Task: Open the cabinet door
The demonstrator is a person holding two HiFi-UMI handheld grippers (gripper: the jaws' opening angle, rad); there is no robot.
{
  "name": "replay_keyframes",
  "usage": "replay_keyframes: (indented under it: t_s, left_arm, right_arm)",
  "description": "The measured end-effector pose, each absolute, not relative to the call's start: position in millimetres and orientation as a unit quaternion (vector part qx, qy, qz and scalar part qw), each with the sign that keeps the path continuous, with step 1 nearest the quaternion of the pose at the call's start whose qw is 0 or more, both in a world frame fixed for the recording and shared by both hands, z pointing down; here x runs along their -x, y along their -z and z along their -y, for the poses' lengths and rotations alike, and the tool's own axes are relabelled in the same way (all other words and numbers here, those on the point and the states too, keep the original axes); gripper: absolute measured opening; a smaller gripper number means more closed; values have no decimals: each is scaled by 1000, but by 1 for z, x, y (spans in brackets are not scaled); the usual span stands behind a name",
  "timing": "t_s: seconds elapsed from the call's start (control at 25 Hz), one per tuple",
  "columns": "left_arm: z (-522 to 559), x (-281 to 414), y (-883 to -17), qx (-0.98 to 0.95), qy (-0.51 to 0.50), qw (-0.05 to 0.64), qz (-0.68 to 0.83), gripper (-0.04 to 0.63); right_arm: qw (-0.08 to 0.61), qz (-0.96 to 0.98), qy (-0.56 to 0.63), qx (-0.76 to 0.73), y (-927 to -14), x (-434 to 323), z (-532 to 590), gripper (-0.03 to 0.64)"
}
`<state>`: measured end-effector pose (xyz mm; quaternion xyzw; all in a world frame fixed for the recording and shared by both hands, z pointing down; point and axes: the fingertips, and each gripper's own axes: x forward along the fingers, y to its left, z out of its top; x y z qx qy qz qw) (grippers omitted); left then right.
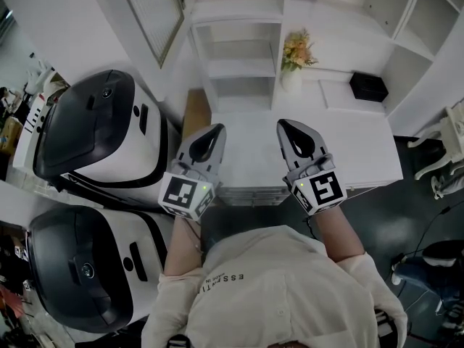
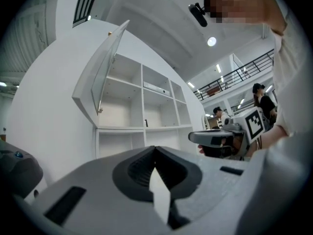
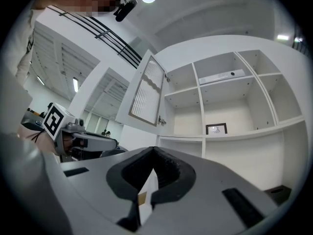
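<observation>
Cabinet door (image 1: 154, 13) already stands swung out at upper left, well beyond both claws; left claw (image 1: 214, 130) is nearer, right claw (image 1: 285, 125) farther, both closed and empty.

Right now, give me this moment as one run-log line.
cabinet door: open | left tool: shut, empty | right tool: shut, empty | both tools: side by side, clear of shelves

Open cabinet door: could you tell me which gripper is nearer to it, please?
Left. In the head view the left gripper is below-right of the cabinet door; the right gripper lies farther right.
</observation>
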<state>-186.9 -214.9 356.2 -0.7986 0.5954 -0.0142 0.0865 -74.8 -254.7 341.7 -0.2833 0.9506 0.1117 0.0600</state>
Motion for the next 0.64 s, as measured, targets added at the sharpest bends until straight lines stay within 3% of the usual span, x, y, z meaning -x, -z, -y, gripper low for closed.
replay_keyframes:
  t_s: [0.64]
  left_arm:
    - [217,196,-367,791,35,80,-606,2]
  right_arm:
    - [50,-951,-109,286,-352,86,260,14]
